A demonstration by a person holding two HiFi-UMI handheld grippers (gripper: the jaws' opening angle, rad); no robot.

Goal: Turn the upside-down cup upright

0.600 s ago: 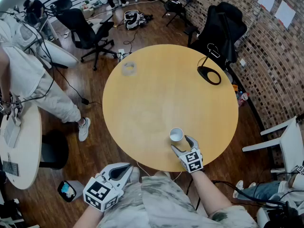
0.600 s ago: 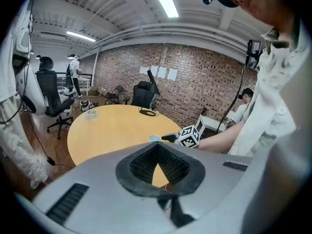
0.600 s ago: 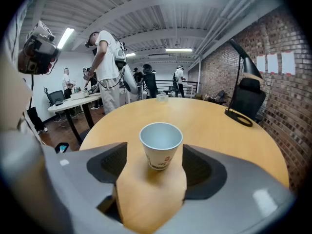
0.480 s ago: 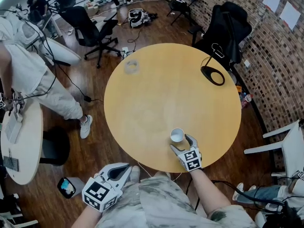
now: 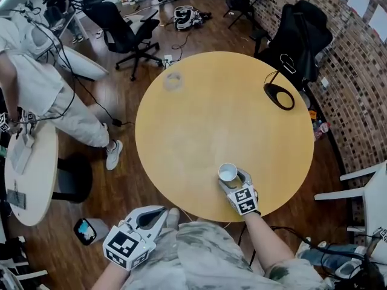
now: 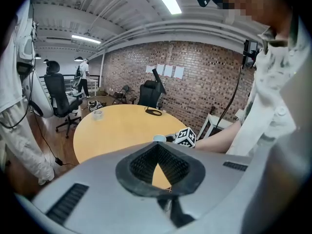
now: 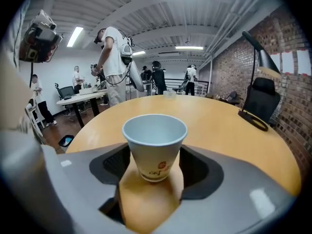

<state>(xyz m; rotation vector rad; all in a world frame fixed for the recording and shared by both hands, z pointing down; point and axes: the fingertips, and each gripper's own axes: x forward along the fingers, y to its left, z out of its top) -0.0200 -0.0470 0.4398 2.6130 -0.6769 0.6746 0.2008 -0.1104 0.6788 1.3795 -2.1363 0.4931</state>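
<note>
Head view: my right arm and the marker cube cover the rear of the right gripper (image 5: 236,181), so from up here I only see its two fingers on either side of the white paper cup (image 5: 227,173). The cup stands mouth-up on the round wooden table (image 5: 199,119), near the rim at 6 o'clock, closest to me. The left gripper (image 5: 155,215) hangs off the table at about 7 o'clock, well apart from the cup. A clear tape roll (image 5: 173,80) sits at 11 o'clock and a black lamp base (image 5: 279,95) at 2 o'clock. The lamp's arm and head are hard to separate from above.

Left gripper view: the gripper's own grey body fills the lower half and cuts off the near table edge. Its jaws meet at the tips with nothing held, and only a sliver of tabletop shows through the gap behind them. The cup is tiny, at 12 o'clock just above the tips, beside the right gripper's cube.

Right gripper view: the cup is upright, white outside and pale grey-blue inside, with a small reddish print low on its wall — too blurred to read. Its base rests on the table. It stands dead centre between the jaws, which are spread wide — one dark pad at its 9 o'clock, one at its 3 o'clock, both close to the wall. I can't tell whether either touches it.
</note>
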